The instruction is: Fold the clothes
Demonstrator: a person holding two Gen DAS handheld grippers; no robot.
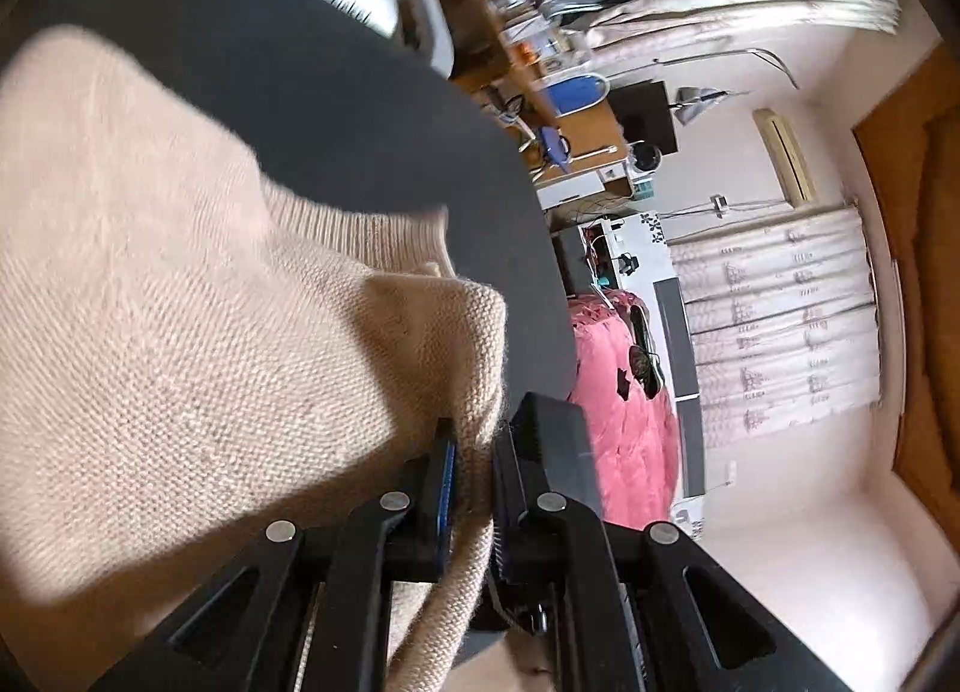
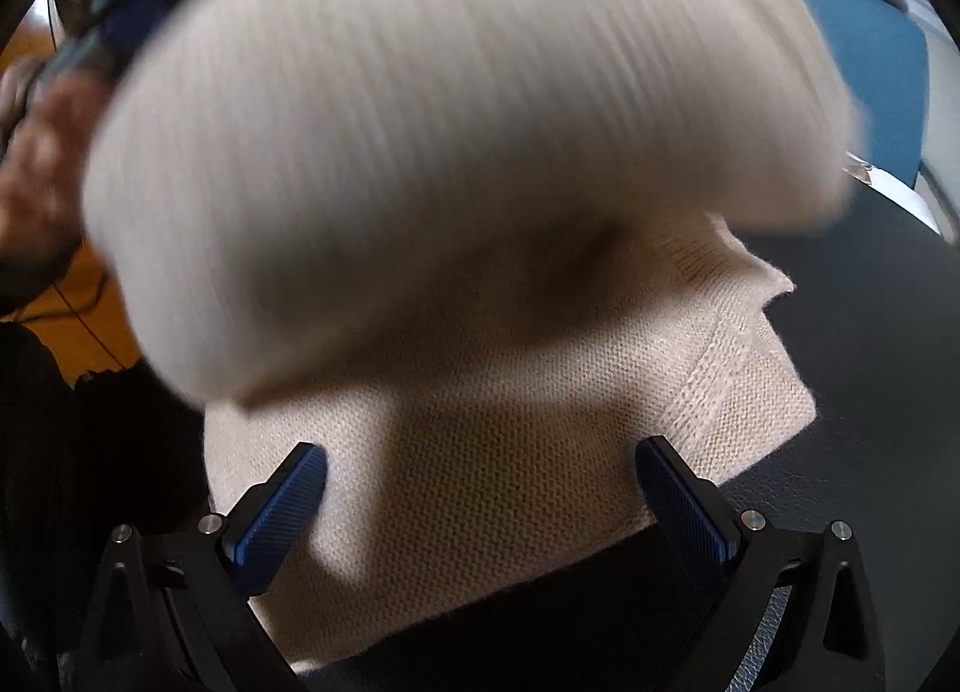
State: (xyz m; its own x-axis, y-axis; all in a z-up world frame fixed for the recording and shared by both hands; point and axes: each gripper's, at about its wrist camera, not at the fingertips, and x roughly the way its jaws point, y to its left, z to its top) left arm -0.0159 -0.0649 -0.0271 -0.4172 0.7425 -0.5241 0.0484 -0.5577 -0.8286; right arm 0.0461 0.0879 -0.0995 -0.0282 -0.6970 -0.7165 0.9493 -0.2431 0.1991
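A beige knit sweater (image 1: pixel 180 284) lies on a dark grey table top (image 1: pixel 336 92). My left gripper (image 1: pixel 474 440) is shut on a bunched edge of the sweater, and the cloth runs down between its blue-padded fingers. In the right wrist view the sweater (image 2: pixel 480 488) is spread flat under my right gripper (image 2: pixel 480 470), which stands wide open just above it. A blurred fold of the same sweater (image 2: pixel 420 122) hangs in the air across the top of that view. The dark table (image 2: pixel 870 362) shows to the right of the cloth.
A hand (image 2: pixel 36 152) shows blurred at the left edge of the right wrist view. Beyond the table edge stand a pink quilt (image 1: pixel 624 392), a cluttered wooden desk (image 1: pixel 540 92), curtains (image 1: pixel 780 320) and a wooden door (image 1: pixel 924 272). A blue panel (image 2: pixel 870 68) lies at the far right.
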